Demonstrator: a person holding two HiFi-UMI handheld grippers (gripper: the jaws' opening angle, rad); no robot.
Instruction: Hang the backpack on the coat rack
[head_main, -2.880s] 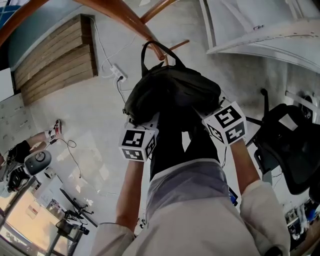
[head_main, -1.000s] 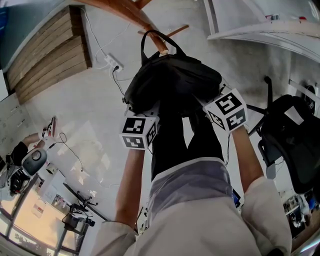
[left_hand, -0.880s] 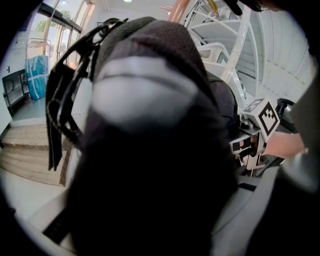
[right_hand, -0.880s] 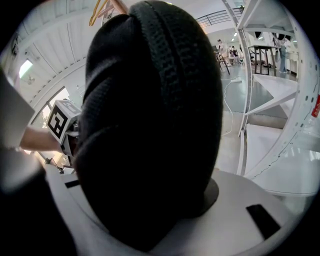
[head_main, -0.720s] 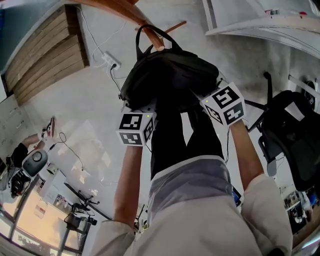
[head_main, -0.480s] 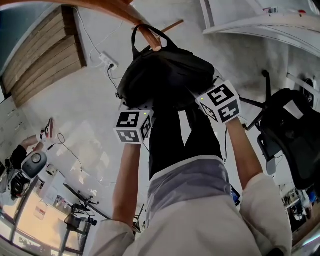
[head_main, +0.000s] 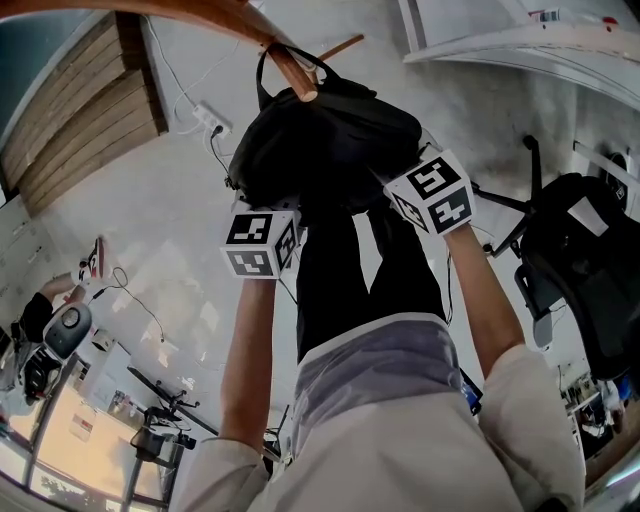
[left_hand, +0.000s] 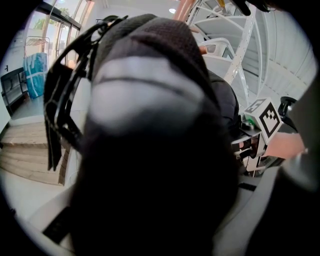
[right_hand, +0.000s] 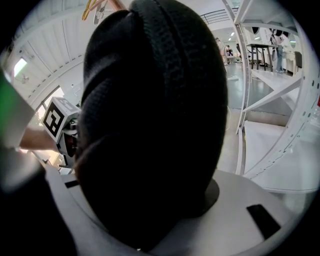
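A pale concrete floor (head_main: 170, 240) lies below. The wooden coat rack (head_main: 200, 12) crosses overhead. The black backpack (head_main: 325, 140) is raised to it, with its loop (head_main: 262, 62) at a peg (head_main: 290, 75). The left gripper (head_main: 268, 212) and right gripper (head_main: 405, 180) clamp its sides.

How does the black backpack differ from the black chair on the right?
The backpack is soft, bulging and lifted high; the chair is rigid and stands on the floor. The backpack's handle loops at the coat rack's wooden peg; the chair stands apart from the rack. Both are black.
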